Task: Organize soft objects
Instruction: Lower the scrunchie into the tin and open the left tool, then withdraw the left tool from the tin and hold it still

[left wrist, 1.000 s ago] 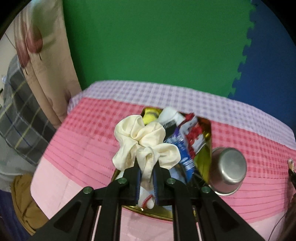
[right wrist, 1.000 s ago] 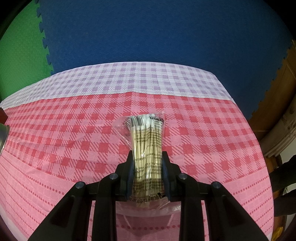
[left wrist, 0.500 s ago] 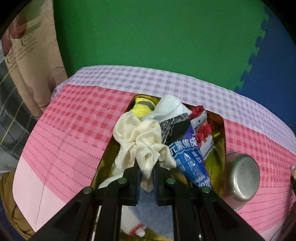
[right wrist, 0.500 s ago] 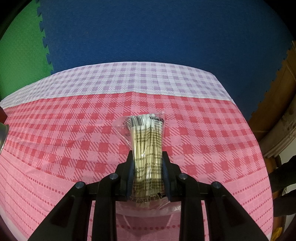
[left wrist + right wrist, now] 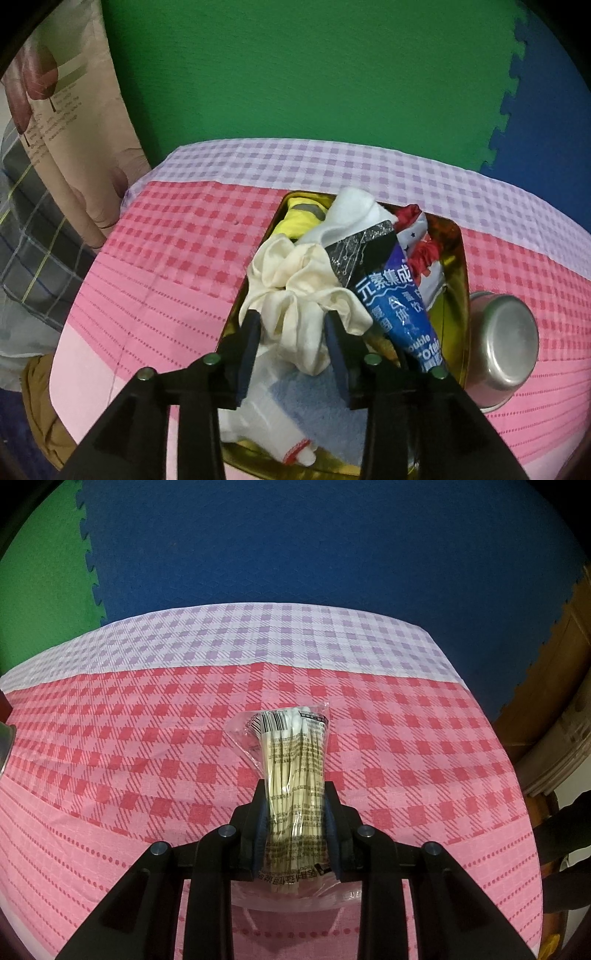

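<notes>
The left gripper (image 5: 293, 334) is opening, the cream scrunchie (image 5: 303, 291) loose between its fingers over the gold tray (image 5: 463, 280), while the right gripper (image 5: 295, 812) clamps a cotton-swab packet (image 5: 291, 775) lengthwise.

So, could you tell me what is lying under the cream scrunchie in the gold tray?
Under the cream scrunchie in the gold tray lie a light blue cloth and a white sock. Whatever lies directly beneath it is covered.

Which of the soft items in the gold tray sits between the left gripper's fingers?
The cream scrunchie. It lies between the left gripper, whose jaws are opening, atop the pile in the gold tray; the yellow cloth and white sock lie clear.
</notes>
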{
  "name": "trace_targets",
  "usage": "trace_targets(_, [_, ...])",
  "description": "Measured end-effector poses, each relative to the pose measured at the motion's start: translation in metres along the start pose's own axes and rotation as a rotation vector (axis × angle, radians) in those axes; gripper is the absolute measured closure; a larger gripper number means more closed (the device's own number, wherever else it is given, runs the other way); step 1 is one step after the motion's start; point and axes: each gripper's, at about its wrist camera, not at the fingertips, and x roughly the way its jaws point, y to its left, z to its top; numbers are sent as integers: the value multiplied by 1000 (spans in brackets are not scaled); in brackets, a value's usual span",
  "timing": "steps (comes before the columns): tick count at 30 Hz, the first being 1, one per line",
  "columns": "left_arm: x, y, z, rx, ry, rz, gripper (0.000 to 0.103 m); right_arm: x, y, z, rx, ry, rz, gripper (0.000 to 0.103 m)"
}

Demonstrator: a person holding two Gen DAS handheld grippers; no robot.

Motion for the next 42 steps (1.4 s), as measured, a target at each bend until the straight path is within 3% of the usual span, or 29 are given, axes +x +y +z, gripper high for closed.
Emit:
trace_targets(8, [-24,-3,-7,23,-36,21,56,2,-5,0,-1,0,6,77])
trace_targets(19, [-69,-10,-26,39,-130,61,56,2,-1,0,-1,0,2,77])
trace_targets(23, [-82,-10,-34,8,-146,42,56,2,-2,0,-2,0,0,77])
trace_targets(42, [-80,6,-68,-83,-164,111,56,5,-6,3,-46,9,-12,78])
